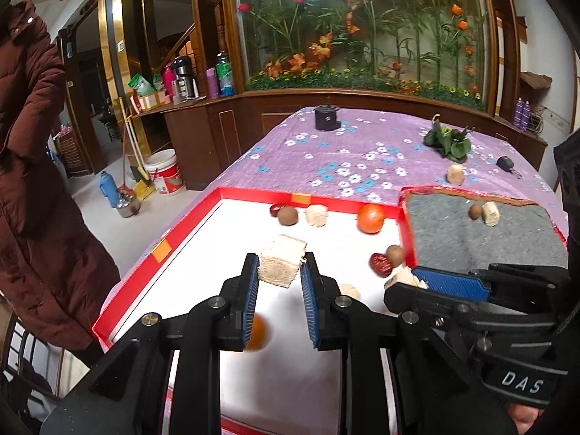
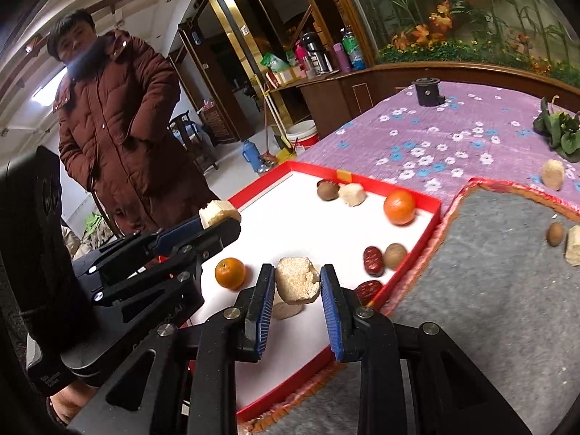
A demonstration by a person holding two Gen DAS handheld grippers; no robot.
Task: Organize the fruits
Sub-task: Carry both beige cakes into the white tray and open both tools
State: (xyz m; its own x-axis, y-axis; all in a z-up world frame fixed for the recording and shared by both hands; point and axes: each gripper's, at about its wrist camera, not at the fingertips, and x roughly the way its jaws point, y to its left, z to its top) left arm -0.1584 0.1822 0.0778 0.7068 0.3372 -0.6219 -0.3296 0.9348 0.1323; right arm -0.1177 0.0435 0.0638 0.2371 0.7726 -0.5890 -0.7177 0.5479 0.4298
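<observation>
My left gripper [image 1: 280, 264] is shut on a pale beige chunk [image 1: 281, 265] and holds it above the red-rimmed white tray [image 1: 253, 193]; it shows in the right wrist view [image 2: 219, 214] too. My right gripper [image 2: 297, 280] is shut on another beige chunk [image 2: 297, 280], also seen in the left wrist view [image 1: 404, 277]. In the tray lie an orange [image 2: 398, 207], a second orange [image 2: 230, 272], red dates [image 2: 373, 261], brown round fruits [image 2: 395, 255] and beige chunks [image 2: 352, 194].
A grey felt mat [image 2: 489, 290] lies right of the tray with a brown fruit [image 2: 554, 234] and a beige chunk [image 2: 573, 250]. The purple flowered cloth [image 1: 326, 152] carries a black object [image 1: 327, 117], greens [image 1: 449, 141] and a loose chunk [image 1: 455, 174]. A person in a brown coat [image 2: 119, 127] stands left.
</observation>
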